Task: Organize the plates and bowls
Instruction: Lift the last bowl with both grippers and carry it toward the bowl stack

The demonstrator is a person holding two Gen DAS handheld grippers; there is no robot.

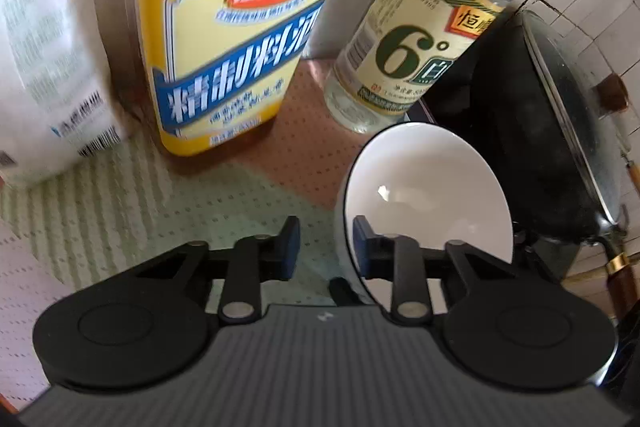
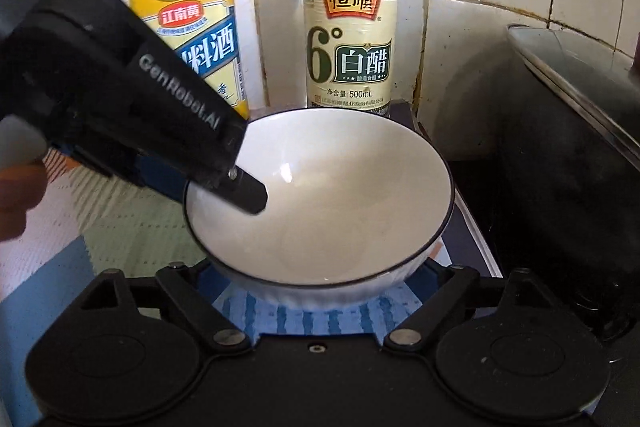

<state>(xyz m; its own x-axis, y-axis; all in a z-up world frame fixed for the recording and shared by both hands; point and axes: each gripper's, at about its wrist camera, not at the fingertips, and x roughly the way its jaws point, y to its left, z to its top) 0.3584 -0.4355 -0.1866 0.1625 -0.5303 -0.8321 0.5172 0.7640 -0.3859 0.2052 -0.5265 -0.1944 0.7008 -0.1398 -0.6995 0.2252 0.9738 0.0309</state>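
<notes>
A white bowl [image 2: 320, 203] with a thin dark rim sits on the patterned mat in the right wrist view. It also shows in the left wrist view [image 1: 424, 195], tilted by the lens. My left gripper [image 1: 326, 247] is open and straddles the bowl's left rim: one finger is inside the bowl and the other is outside. The left gripper body [image 2: 132, 115] reaches in from the left, its finger [image 2: 248, 193] inside the bowl. My right gripper is open, just in front of the bowl; its fingertips are hidden under the bowl.
A yellow cooking wine bottle [image 1: 236, 39] and a white vinegar bottle [image 1: 408, 47] stand behind the bowl against the tiled wall. A black lidded wok [image 2: 572, 131] sits at the right. A white bag [image 1: 44, 59] stands at the left.
</notes>
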